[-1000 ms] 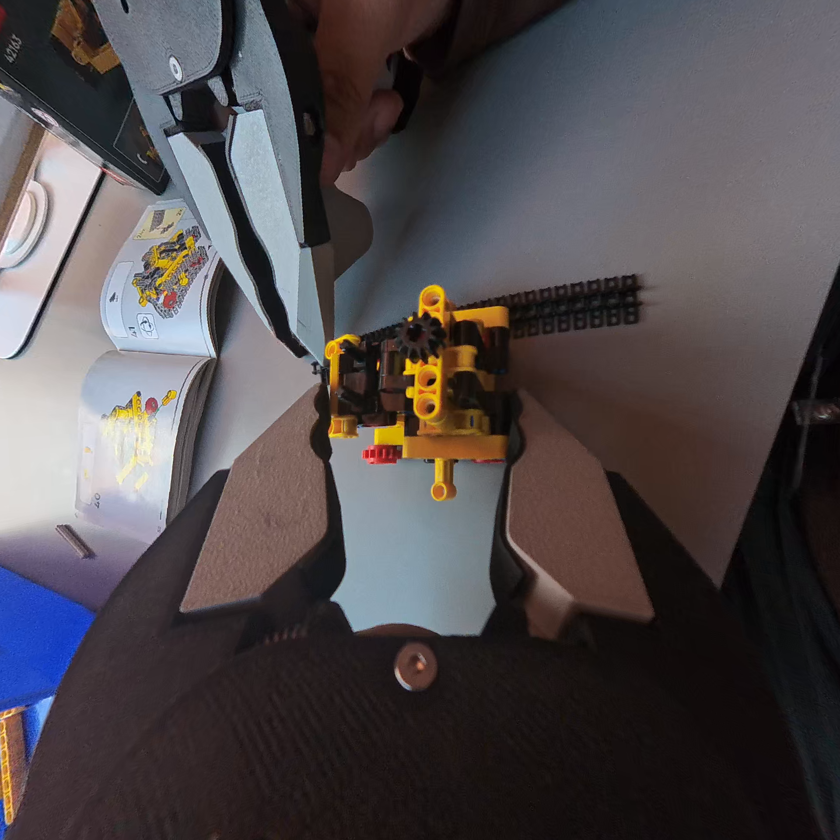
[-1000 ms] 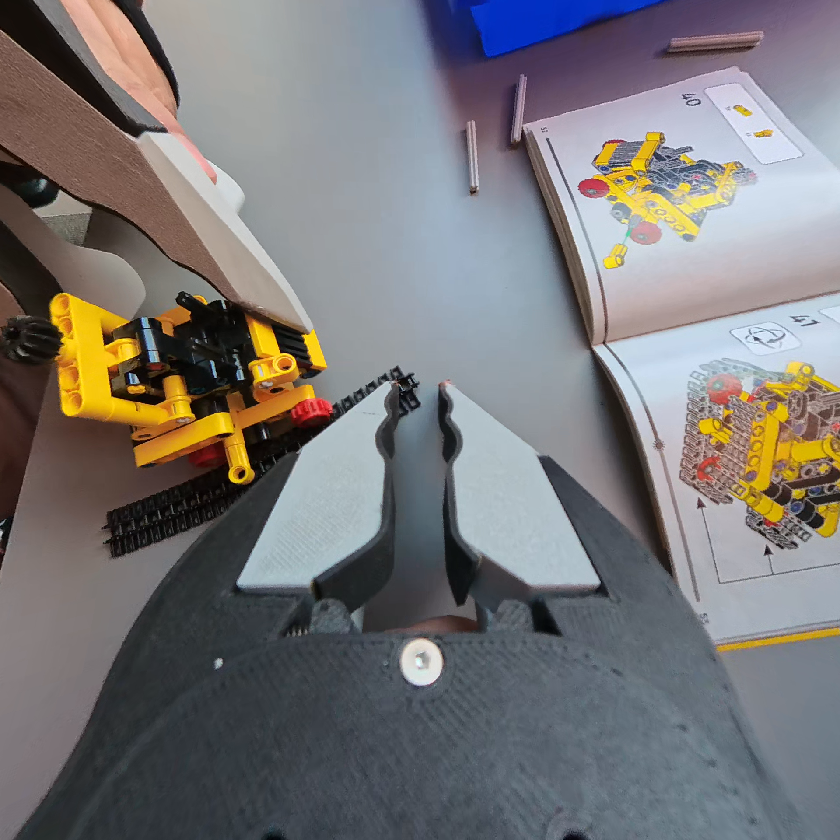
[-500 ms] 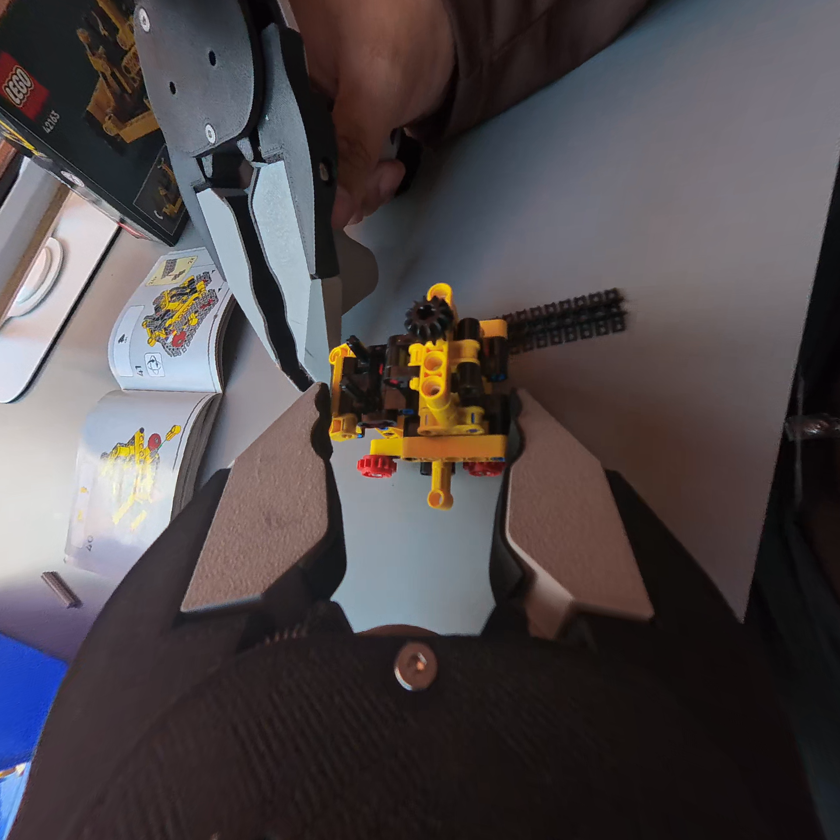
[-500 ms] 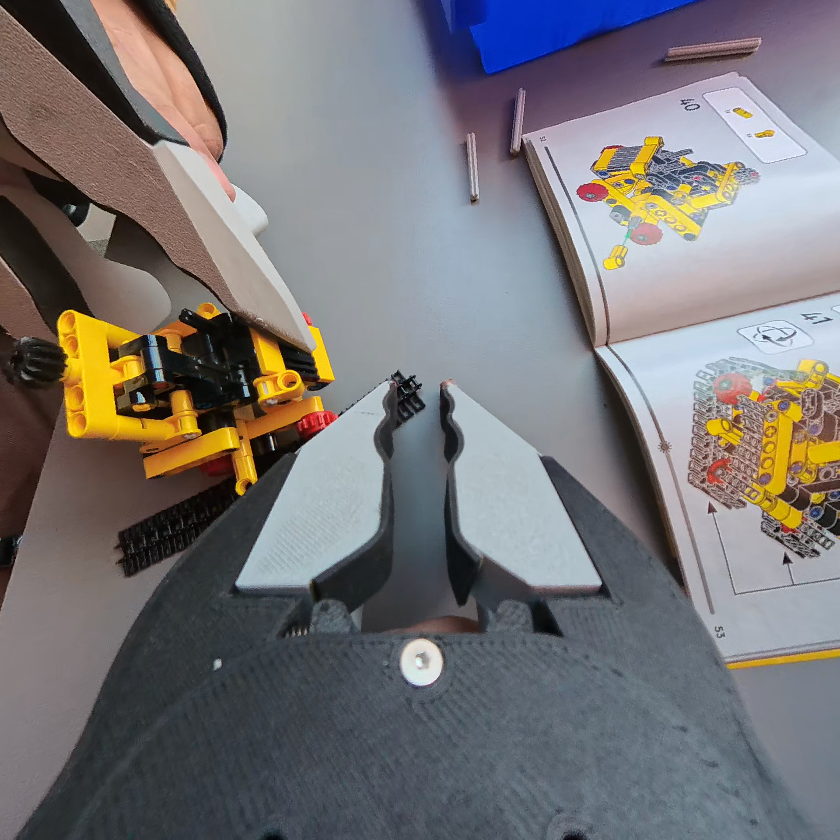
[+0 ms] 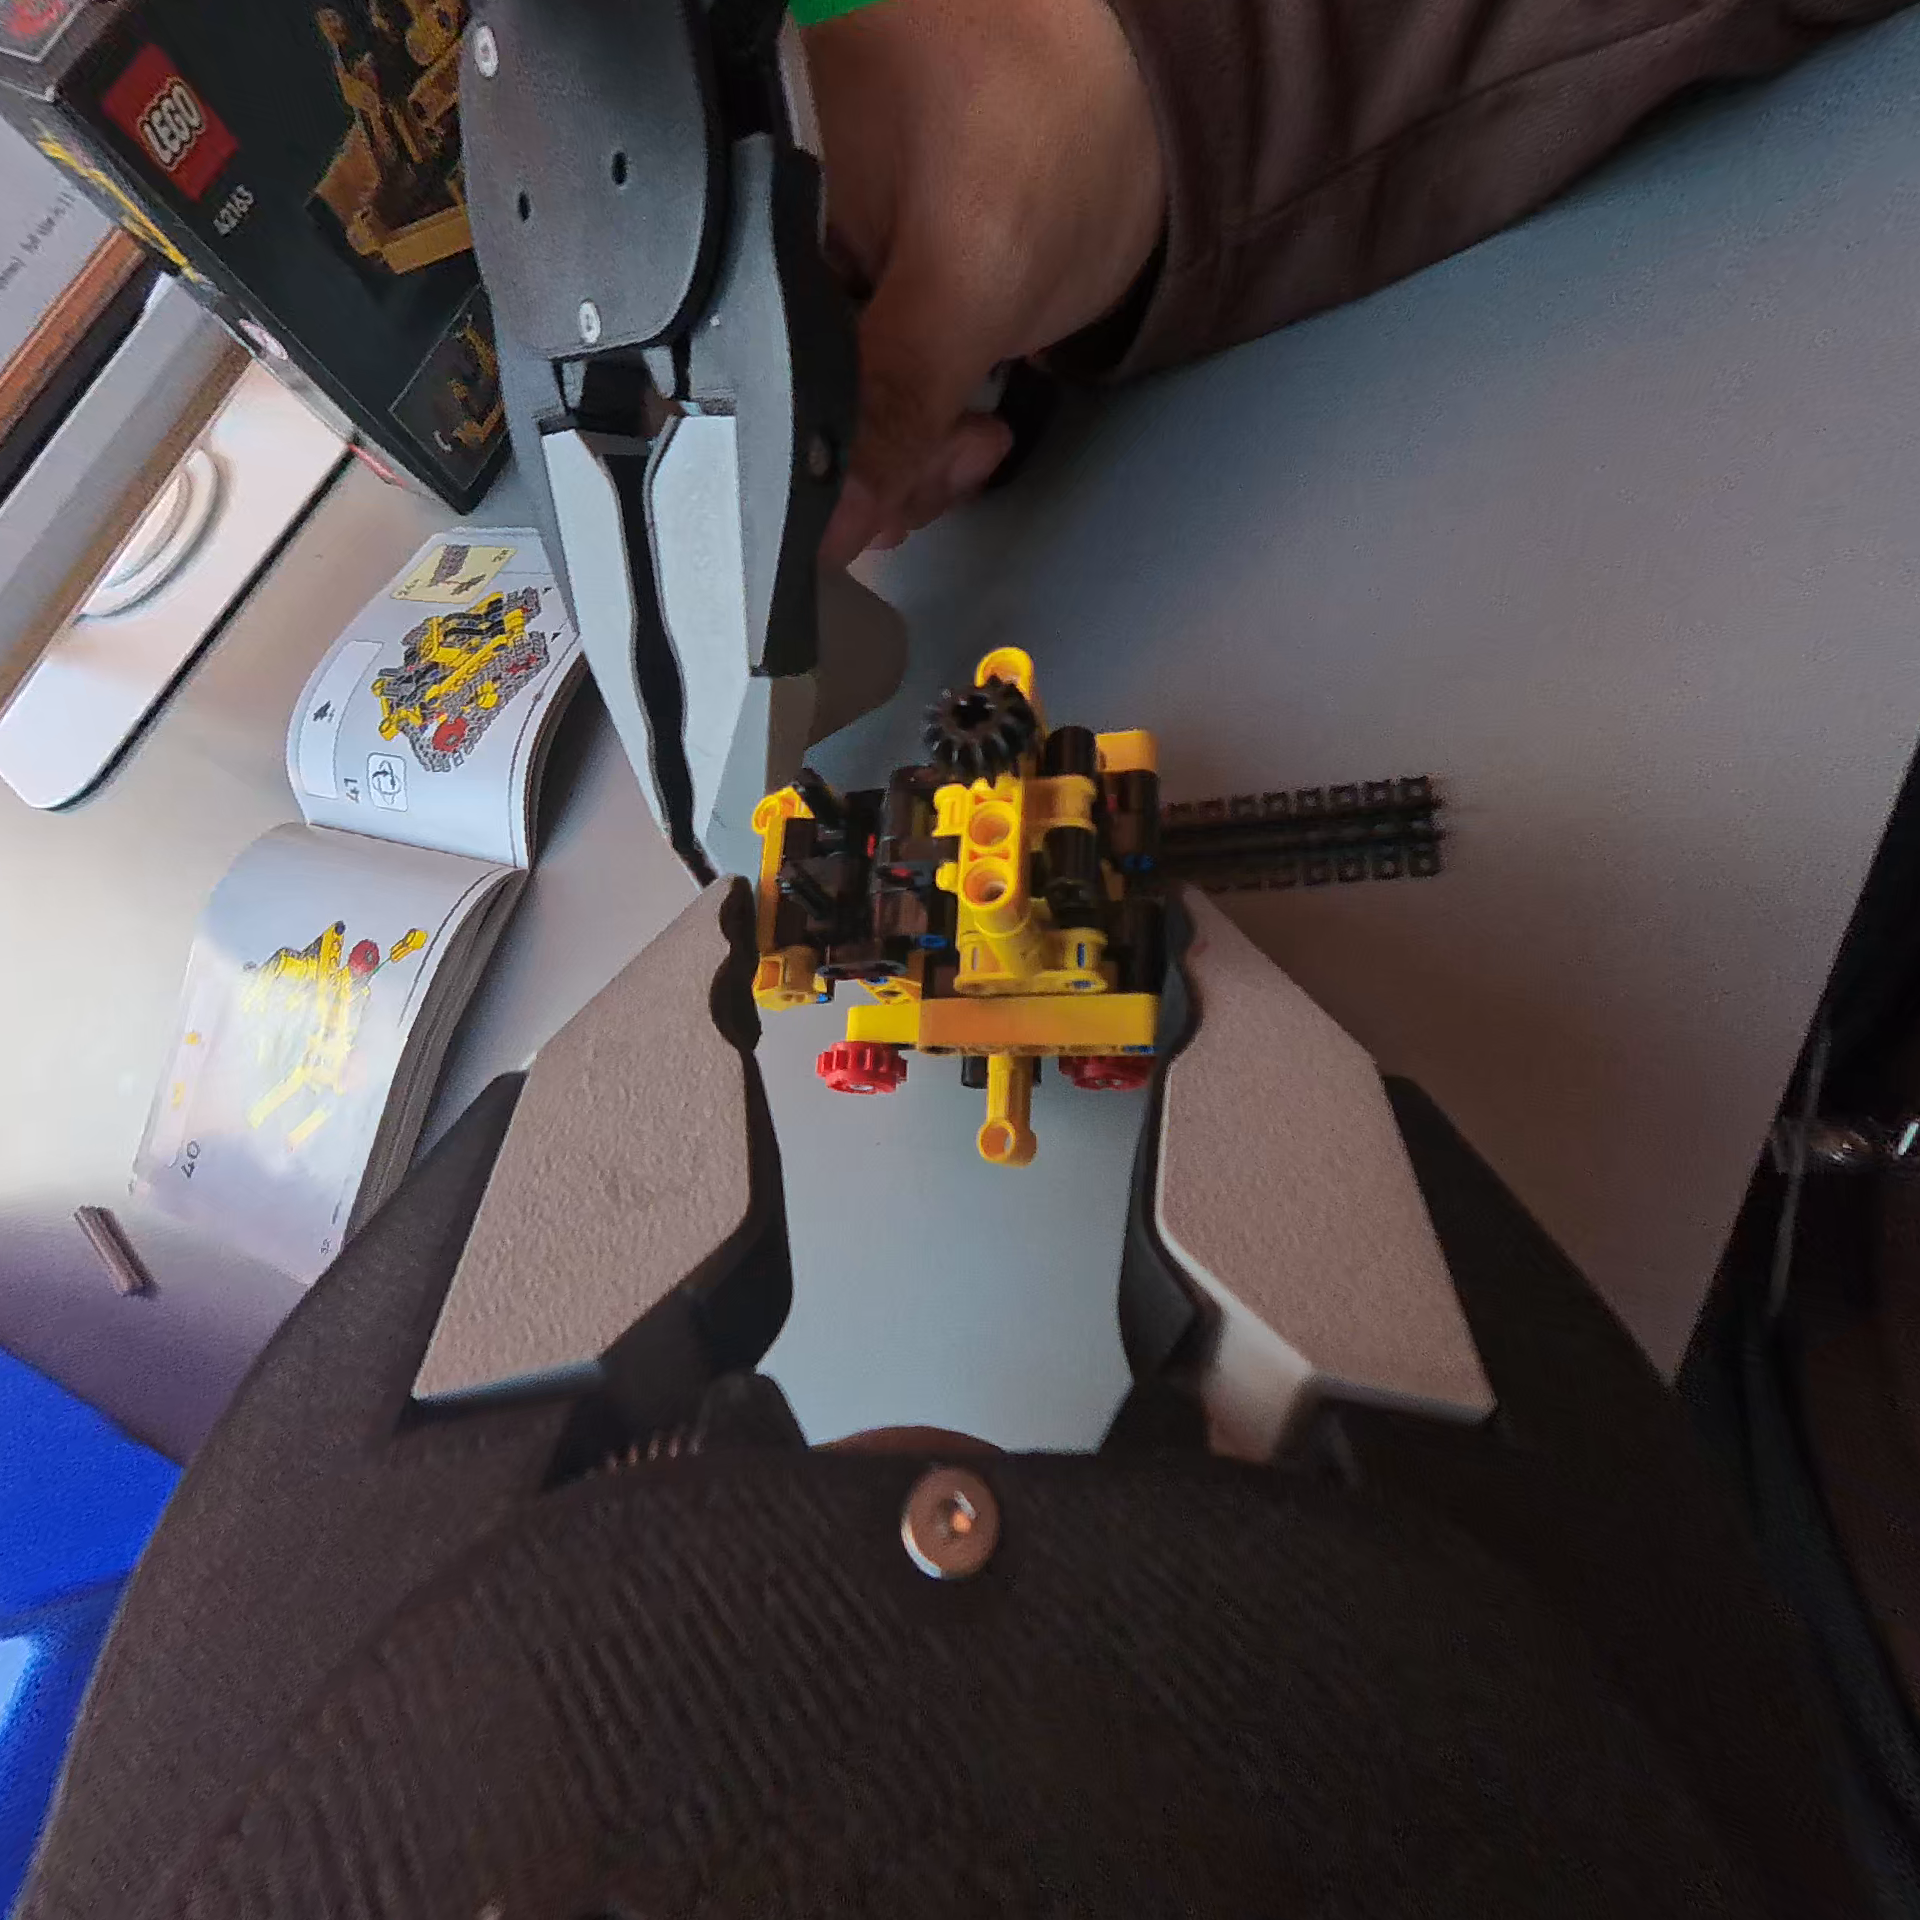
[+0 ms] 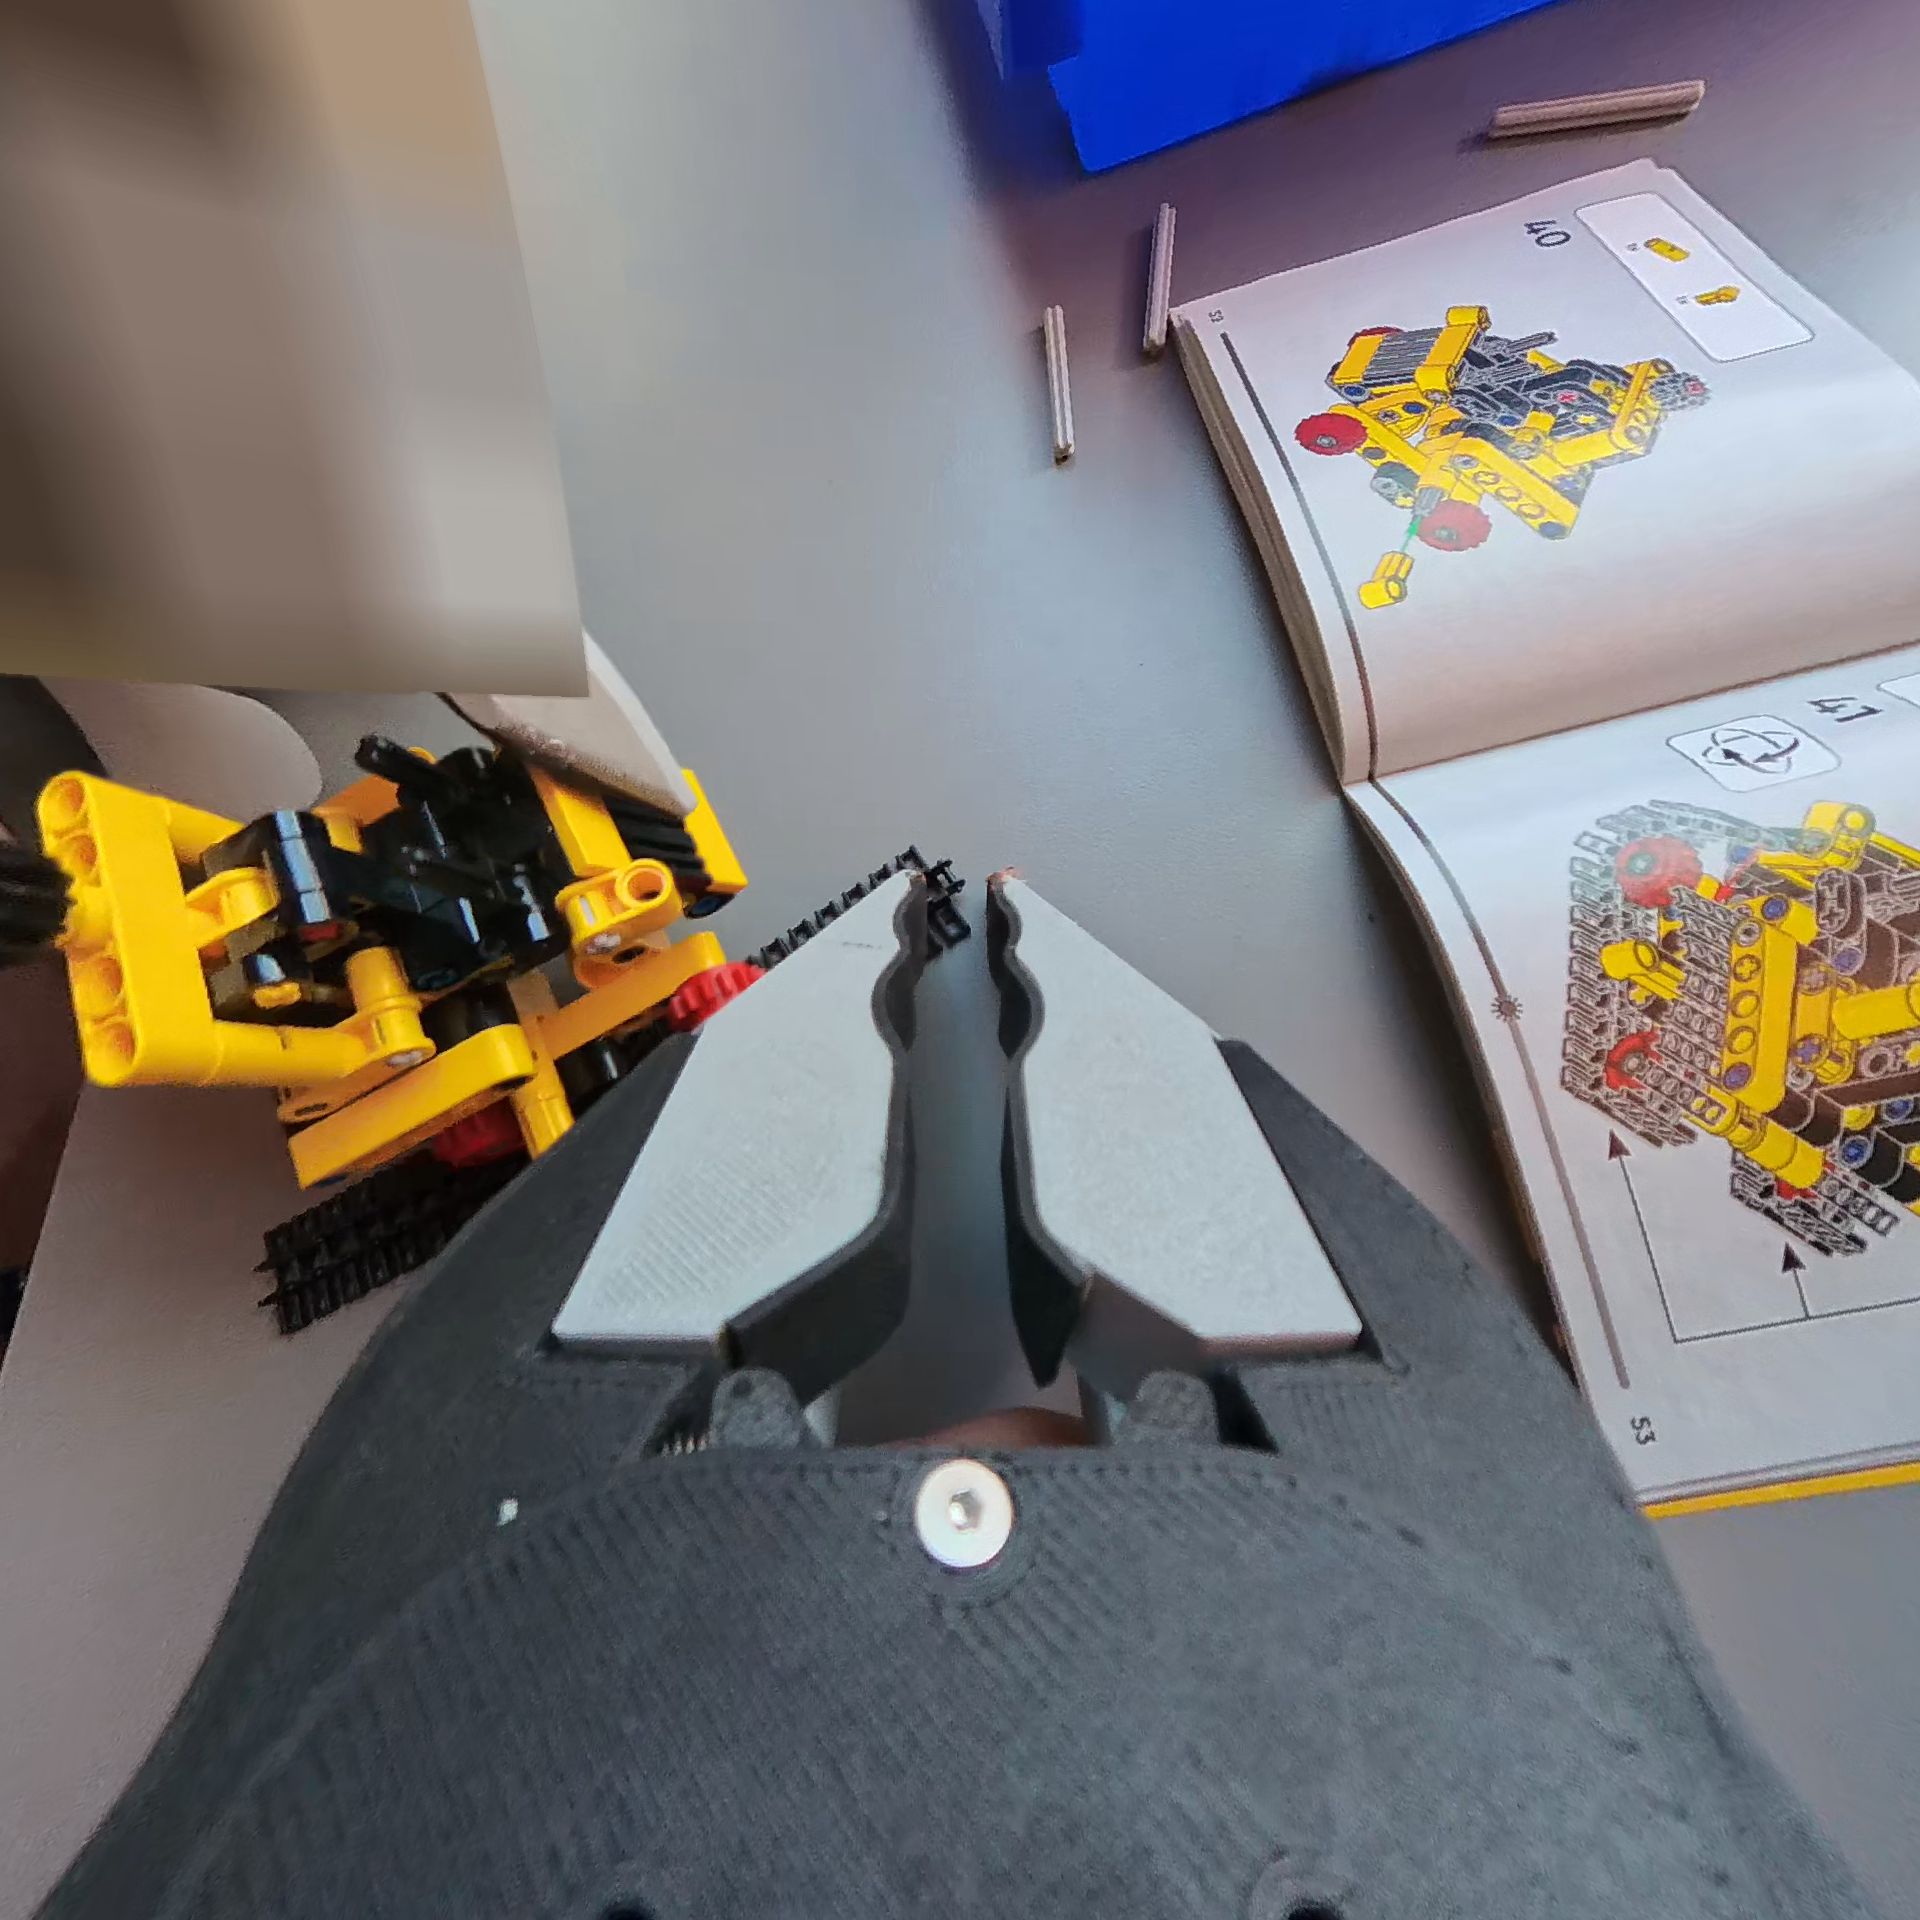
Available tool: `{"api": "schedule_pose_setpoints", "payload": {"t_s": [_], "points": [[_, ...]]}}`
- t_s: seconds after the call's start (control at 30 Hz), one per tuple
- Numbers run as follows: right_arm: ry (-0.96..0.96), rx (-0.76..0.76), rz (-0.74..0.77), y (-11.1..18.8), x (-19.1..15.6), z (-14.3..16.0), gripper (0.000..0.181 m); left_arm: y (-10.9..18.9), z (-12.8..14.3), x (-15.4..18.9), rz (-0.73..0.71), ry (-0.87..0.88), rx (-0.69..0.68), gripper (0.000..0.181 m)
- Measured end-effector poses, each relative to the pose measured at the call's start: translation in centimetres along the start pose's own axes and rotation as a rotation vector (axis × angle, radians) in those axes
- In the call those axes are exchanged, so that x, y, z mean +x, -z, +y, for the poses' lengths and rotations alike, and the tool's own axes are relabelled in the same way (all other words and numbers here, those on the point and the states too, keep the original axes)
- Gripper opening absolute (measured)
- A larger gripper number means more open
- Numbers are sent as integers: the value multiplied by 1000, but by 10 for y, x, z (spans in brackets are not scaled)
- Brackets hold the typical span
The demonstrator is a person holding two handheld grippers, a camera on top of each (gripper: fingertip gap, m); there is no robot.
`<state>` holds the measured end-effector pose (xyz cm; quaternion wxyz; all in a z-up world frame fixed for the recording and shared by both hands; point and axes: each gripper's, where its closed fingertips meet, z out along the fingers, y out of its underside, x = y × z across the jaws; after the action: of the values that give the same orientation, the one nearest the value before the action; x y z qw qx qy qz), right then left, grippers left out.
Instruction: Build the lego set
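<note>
The left gripper [image 5: 961, 940] clasps the model [image 5: 961, 894] between its fingertips – the right gripper [image 6: 954, 896], jaws nearly closed, seems to pinch the track [image 6: 940, 914].

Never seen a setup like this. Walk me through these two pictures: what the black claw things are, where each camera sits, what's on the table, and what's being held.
No robot here: a person holds a two-finger gripper in each hand, and a camera on each looks forward along its fingers. One picture is the left gripper's view: its jaws are closed on the sides of a yellow and black lego model. Beyond it you see the person's hand holding the other tool. The other picture is the right gripper's view: its jaws are nearly closed with a small gap, tips at the end of a black track strip that runs under the model; whether it pinches the strip is unclear. On the grey table also lie an open instruction booklet, the set's box and small grey rods.
</note>
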<state>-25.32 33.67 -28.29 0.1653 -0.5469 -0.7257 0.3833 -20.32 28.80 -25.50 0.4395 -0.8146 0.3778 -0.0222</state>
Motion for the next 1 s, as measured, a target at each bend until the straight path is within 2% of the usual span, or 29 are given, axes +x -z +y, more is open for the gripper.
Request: {"api": "schedule_pose_setpoints", "payload": {"t_s": [0.47, 0.67, 1.0], "points": [[-19, -2, -25, 0, -1, 1, 8, -8, 9, 2, 3, 7, -44, 75], [-60, 34, -47, 13, 6, -4, 16, -5, 11, -1, -37, 8, -67, 75], [20, -2, -46, 0, -1, -1, 18, 1, 10, -1, -41, 33, -57, 75]]}}
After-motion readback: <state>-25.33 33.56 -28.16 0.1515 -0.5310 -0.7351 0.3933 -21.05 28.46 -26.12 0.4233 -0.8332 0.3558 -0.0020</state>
